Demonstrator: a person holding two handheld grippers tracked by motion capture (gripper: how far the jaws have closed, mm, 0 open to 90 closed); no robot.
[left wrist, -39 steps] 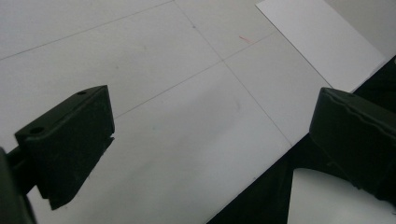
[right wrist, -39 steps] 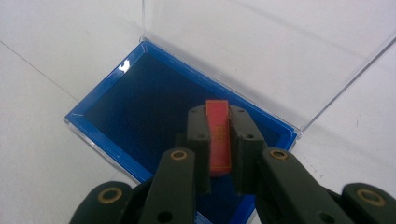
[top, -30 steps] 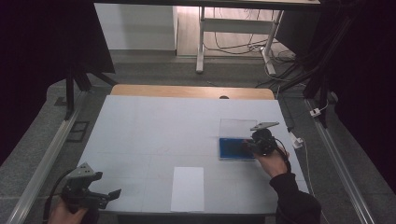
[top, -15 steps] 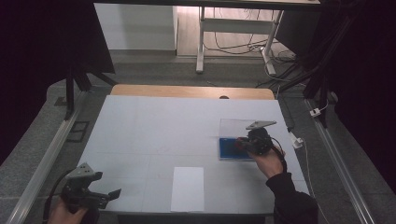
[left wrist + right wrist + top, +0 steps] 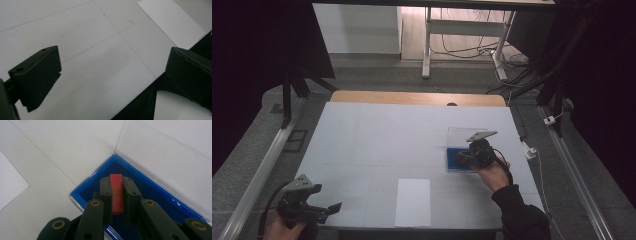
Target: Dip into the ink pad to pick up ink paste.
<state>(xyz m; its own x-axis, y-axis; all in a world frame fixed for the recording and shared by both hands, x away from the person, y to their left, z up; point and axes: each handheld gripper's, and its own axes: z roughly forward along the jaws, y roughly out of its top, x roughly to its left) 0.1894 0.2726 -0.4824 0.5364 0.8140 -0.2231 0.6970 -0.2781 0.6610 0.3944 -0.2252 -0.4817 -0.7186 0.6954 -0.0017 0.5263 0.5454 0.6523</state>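
The bench (image 5: 377,145) is a pale, gridded top in a dim room, with dark framing to either side and a lit floor with cables beyond its far edge. The right gripper (image 5: 117,185) is clenched on a small red block (image 5: 116,193), pinched edge-on between the two black jaws. In the right gripper view the block's long axis runs straight out along the jaws, its far end poking just past their tips. Directly below the jaws lies the blue case (image 5: 155,195), open, its clear lid (image 5: 172,150) folded back on the far side, so the block hangs right over the dark blue floor of the case near the corner closest to the gripper. My guess is the coming move turns on that: straight down into the case, or straight up out of it.

The left gripper (image 5: 319,210) rests at the bench's near left corner, well apart from the case, jaws released and bare. The white sheet (image 5: 413,202) lies between the two grippers, nearer the left one.

Counted: one red block, one blue case with one lid, one white sheet, two grippers.
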